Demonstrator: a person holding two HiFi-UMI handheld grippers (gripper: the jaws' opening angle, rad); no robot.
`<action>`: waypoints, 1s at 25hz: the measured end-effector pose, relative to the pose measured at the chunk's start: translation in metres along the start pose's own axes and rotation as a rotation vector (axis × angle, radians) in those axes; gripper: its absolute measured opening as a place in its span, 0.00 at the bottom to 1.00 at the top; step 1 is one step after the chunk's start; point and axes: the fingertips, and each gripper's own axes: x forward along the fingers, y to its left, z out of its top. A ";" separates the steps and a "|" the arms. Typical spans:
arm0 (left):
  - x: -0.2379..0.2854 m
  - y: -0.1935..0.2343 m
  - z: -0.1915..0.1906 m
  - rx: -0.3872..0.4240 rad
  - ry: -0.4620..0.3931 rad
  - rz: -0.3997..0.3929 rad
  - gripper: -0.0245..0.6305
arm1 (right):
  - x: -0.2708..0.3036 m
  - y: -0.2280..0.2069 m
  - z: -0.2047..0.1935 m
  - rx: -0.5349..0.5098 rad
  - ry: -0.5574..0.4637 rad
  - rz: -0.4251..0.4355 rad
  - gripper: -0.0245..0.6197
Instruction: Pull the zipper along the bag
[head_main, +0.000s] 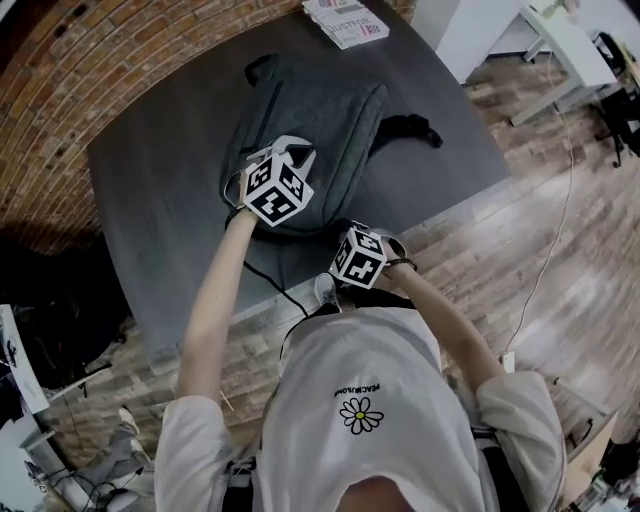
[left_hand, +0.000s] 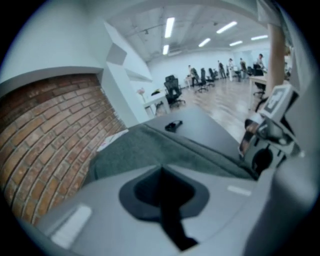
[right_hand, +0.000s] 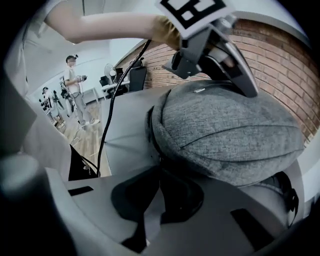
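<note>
Holding both pairs of fingers pressed together, I am poising the left gripper on top of the grey felt backpack, the right gripper at the backpack's near edge.

A red brick wall stands behind the dark grey table. Pale wood floor runs towards white desks and black office chairs, lit by ceiling strip lights.
</note>
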 end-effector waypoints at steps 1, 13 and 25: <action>-0.011 0.000 -0.006 0.000 -0.020 0.008 0.04 | -0.001 -0.001 0.000 -0.004 0.002 0.000 0.05; -0.049 -0.056 -0.092 0.337 0.143 -0.307 0.40 | -0.005 -0.017 -0.006 -0.093 0.064 -0.003 0.05; 0.010 -0.087 -0.011 0.305 0.044 -0.292 0.32 | -0.070 -0.110 -0.106 0.116 0.182 -0.250 0.05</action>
